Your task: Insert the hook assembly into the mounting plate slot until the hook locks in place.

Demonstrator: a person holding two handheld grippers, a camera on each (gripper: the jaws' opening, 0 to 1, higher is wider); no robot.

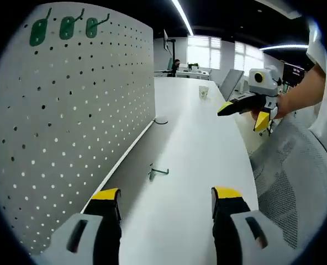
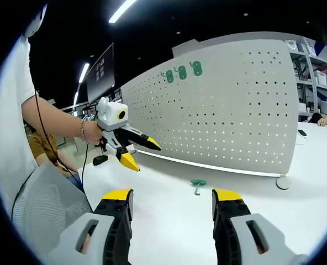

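In the left gripper view, the left gripper point(image 1: 166, 201) stood with its yellow-tipped jaws spread wide apart and nothing between them, held above the white table point(image 1: 202, 143). A green hook point(image 1: 157, 173) lay loose on the table just ahead of the jaws, between them and slightly toward the left jaw, close to the foot of the white pegboard point(image 1: 69, 127) that rose along the left side. High on that board, far ahead and up to the left, three green hooks point(image 1: 64, 27) already hung in a row. A paper cup point(image 1: 203, 91) sat well ahead on the table. To the upper right, the right gripper point(image 1: 246, 113) hung in the air in a person's hand point(image 1: 274, 107), its jaws parted and empty, well apart from the hook. In the right gripper view, the right gripper point(image 2: 172, 207) likewise had its jaws wide open with nothing held, and the green hook point(image 2: 198, 185) lay on the table point(image 2: 163, 190) just ahead, between the jaw tips and nearer the right one. The pegboard point(image 2: 235, 116) stood beyond it, the three hung hooks point(image 2: 181, 72) up near its top edge. The left gripper point(image 2: 136, 152) showed off to the left, in a hand, with jaws apart and empty. A round foot point(image 2: 283, 182) of the board rested on the table to the right.
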